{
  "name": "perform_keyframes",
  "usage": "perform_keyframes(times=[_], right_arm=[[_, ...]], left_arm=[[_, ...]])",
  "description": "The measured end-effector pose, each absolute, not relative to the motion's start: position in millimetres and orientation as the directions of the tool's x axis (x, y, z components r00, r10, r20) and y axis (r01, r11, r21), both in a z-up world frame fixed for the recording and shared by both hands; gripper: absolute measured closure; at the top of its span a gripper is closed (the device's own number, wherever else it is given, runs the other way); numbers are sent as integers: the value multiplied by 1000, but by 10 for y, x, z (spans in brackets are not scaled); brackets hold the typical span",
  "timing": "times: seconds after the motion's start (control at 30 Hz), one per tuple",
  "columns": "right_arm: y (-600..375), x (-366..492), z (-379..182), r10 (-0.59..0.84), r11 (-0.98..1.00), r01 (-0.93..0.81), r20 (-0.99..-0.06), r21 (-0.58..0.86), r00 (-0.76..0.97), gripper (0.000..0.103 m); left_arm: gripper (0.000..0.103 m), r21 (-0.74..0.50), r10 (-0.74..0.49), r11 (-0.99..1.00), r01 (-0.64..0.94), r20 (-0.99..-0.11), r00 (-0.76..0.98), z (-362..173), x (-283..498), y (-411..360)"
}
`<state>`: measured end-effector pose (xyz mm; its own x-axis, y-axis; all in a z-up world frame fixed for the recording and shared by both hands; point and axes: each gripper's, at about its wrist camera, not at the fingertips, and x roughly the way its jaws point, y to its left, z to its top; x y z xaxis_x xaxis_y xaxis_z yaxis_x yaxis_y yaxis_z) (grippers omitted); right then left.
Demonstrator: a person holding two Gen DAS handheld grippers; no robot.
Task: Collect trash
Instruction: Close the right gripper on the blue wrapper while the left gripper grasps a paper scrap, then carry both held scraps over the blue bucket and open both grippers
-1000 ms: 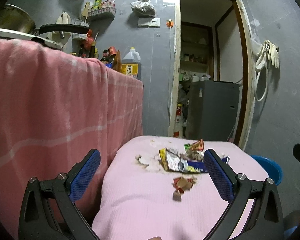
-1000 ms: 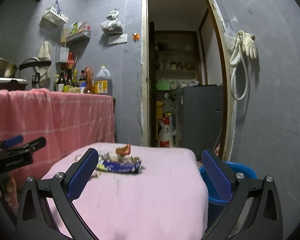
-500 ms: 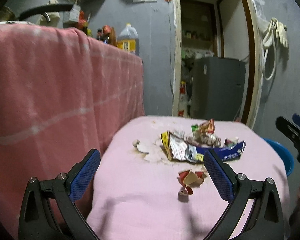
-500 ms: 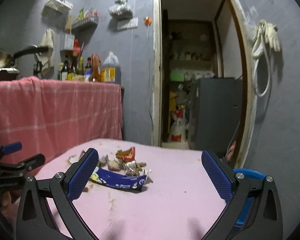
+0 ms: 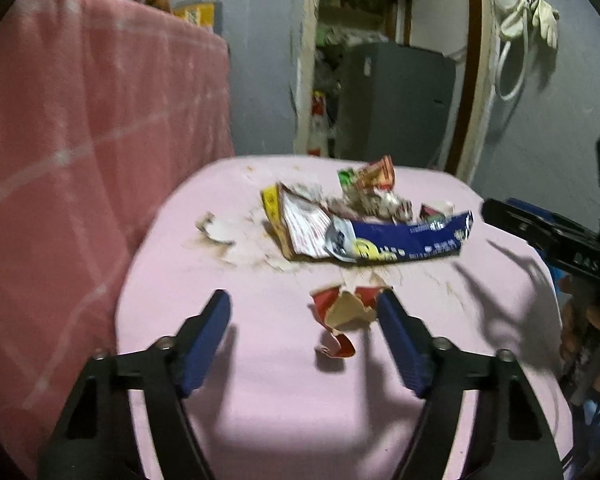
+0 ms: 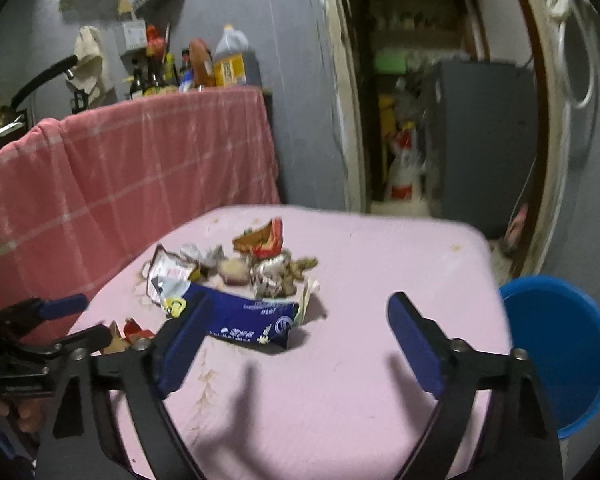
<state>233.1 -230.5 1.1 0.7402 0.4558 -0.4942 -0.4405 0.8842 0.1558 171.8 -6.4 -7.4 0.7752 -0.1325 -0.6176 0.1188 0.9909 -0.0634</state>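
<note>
A pile of trash lies on the pink-covered table: a torn blue and white wrapper, crumpled scraps behind it, and a small red torn piece nearest me. My left gripper is open, low over the table, the red piece just inside its right finger. In the right wrist view the blue wrapper and scraps lie ahead of my right gripper, which is open and empty above the table. The left gripper shows at that view's left edge.
A blue bucket stands on the floor off the table's right side. A counter draped in pink cloth runs along the left, with bottles on top. An open doorway lies beyond the table.
Both grippers have moved forward and down toward the trash pile. The left gripper's fingers have narrowed somewhat and now flank the small red piece.
</note>
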Motion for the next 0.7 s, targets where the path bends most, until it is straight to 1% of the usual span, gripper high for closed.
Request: perform_keyframes(times=[0.07,0.13,0.17,0.23,0.27,0.33,0.37,0.4,0.43,0.5,0.6,0.63,0.67,0.7], right_arm=[[-2249,2394,-37,465,878,-450,-526,166,712,19],[-2173,2433,-80,465,873,-461,-554,158,690,24],[-2128,2457,-106,463,871,-466,-568,152,680,26],[-2065,2501,-151,465,866,-478,-591,148,659,37],[-2039,2524,-165,462,865,-480,-601,144,653,39],[-1986,2552,-191,461,861,-491,-618,135,637,45],[-1968,2563,-198,457,861,-493,-623,129,635,47],[-1952,2558,-205,453,860,-497,-629,121,632,53],[-1945,2550,-207,451,859,-498,-631,116,632,57],[-1943,2537,-215,451,859,-500,-631,114,631,57],[-1933,2518,-246,445,859,-499,-646,112,620,57],[-1935,2506,-255,446,858,-502,-650,113,615,59],[-1935,2496,-259,448,856,-504,-652,115,612,62],[-1935,2485,-257,448,855,-505,-653,115,611,71]], left_arm=[[42,-75,-151,988,134,-639,754,-106,1762,-75],[50,-95,-180,983,156,-648,740,-112,1781,-77],[52,-101,-189,981,163,-649,737,-111,1785,-81],[63,-110,-206,978,177,-649,733,-102,1786,-96],[66,-113,-214,976,185,-648,731,-94,1784,-104],[75,-119,-229,973,199,-646,729,-90,1788,-128],[77,-125,-238,970,207,-646,726,-90,1787,-134],[82,-135,-249,968,213,-645,722,-88,1785,-136],[85,-142,-256,966,216,-644,721,-89,1787,-137],[85,-148,-257,966,211,-642,723,-82,1777,-129],[90,-164,-263,965,206,-638,724,-78,1773,-106],[90,-169,-265,964,204,-636,725,-76,1767,-95],[90,-174,-267,964,202,-633,727,-71,1759,-83],[90,-175,-265,964,198,-631,729,-68,1755,-74]])
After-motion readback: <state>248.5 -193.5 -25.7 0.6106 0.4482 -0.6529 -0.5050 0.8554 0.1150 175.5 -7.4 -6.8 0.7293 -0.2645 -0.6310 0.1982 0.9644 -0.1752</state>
